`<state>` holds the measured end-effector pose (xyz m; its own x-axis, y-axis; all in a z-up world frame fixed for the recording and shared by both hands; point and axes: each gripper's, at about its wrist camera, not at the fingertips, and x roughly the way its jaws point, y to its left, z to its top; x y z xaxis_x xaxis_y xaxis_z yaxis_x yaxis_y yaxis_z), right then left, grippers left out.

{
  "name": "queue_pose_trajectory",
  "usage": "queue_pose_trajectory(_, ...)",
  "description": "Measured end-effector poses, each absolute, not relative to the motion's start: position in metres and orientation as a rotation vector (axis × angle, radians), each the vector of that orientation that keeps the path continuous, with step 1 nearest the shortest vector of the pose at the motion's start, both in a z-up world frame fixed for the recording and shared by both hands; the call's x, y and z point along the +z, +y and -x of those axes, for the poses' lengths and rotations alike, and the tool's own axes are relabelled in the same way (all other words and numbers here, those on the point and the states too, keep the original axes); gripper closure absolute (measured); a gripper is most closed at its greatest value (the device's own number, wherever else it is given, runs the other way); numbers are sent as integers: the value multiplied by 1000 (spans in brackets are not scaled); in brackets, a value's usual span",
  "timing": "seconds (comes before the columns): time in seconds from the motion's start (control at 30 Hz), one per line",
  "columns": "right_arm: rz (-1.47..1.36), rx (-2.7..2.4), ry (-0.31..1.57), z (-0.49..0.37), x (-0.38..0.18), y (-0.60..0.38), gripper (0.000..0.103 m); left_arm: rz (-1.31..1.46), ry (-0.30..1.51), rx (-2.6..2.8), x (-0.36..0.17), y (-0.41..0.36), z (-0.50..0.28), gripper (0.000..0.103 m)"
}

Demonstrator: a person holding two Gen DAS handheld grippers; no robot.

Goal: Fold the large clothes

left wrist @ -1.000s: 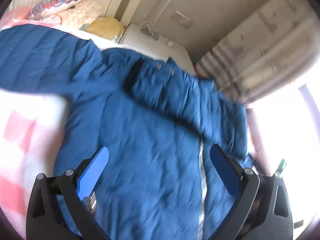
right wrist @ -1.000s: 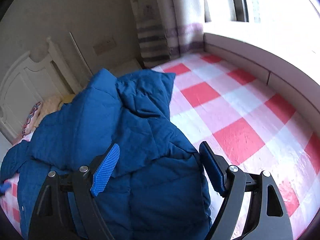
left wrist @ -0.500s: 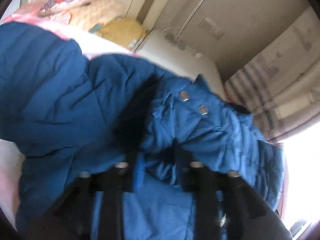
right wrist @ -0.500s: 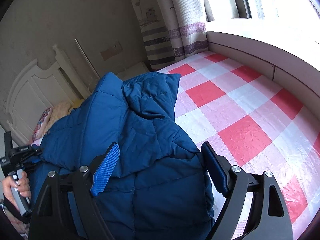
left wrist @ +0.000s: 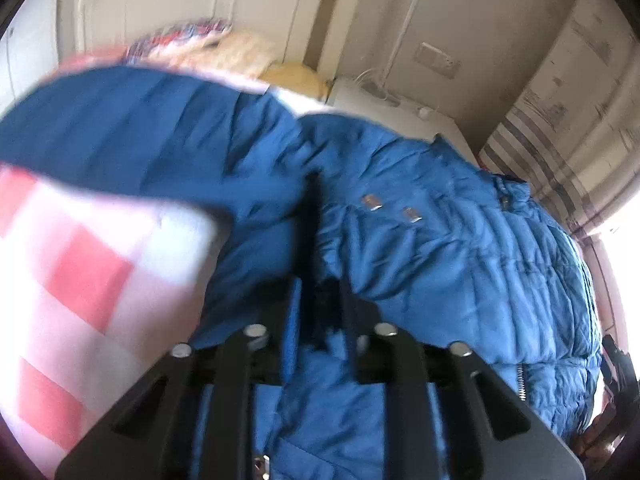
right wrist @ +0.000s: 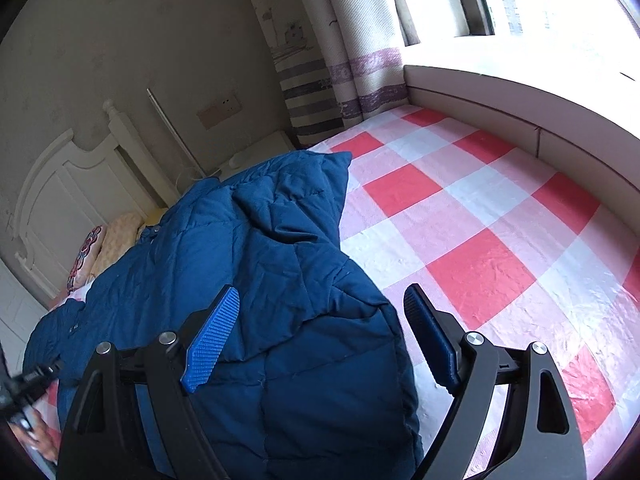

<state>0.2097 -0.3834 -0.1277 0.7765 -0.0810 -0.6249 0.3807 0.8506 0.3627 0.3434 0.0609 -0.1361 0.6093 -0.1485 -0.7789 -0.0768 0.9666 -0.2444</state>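
Left hand-held gripper [left wrist: 318, 312] narrow, opening with blue jacket [left wrist: 460, 264] fabric between; right hand-held gripper [right wrist: 320, 340] wide, empty

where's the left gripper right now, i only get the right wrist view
observer: The left gripper is down on the jacket. Its jaws are opening, with a fold of the jacket between them.
operator: any zipper showing
observer: Yes, a short run of zipper at the jacket's right edge.
operator: and the sleeve on that side
observer: One sleeve lies stretched out over the checked sheet, toward the pillows.
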Motion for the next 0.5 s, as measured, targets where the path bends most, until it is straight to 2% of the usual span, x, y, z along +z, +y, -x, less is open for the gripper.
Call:
queue_pose_trajectory(0.13, -495, -281, 646, -210, -129, -383, 21, 204, 801, 95, -113, 61, -328, 59)
queue_pose_trajectory(0.17, -491, -283, 647, -210, -128, -382, 21, 167, 705, 158, -96, 58, -318, 49)
queue_pose_trajectory(0.2, -481, -283, 645, -210, -127, -380, 21, 139, 641, 168, -84, 52, -311, 32)
queue_pose_trajectory(0.27, -458, -281, 637, -210, -125, -376, 21, 67, 563, 122, -69, 36, -305, 14)
queue_pose_trajectory(0.3, -430, -273, 634, -211, -122, -372, 23, 12, 569, 60, -68, 22, -308, 10)
queue_pose_trajectory(0.4, -306, -248, 623, -215, -108, -349, 39, -107, 695, -92, -96, -6, -333, 10)
queue_pose_trajectory(0.5, -135, -216, 623, -223, -92, -317, 46, -167, 772, -94, -136, -5, -349, 10)
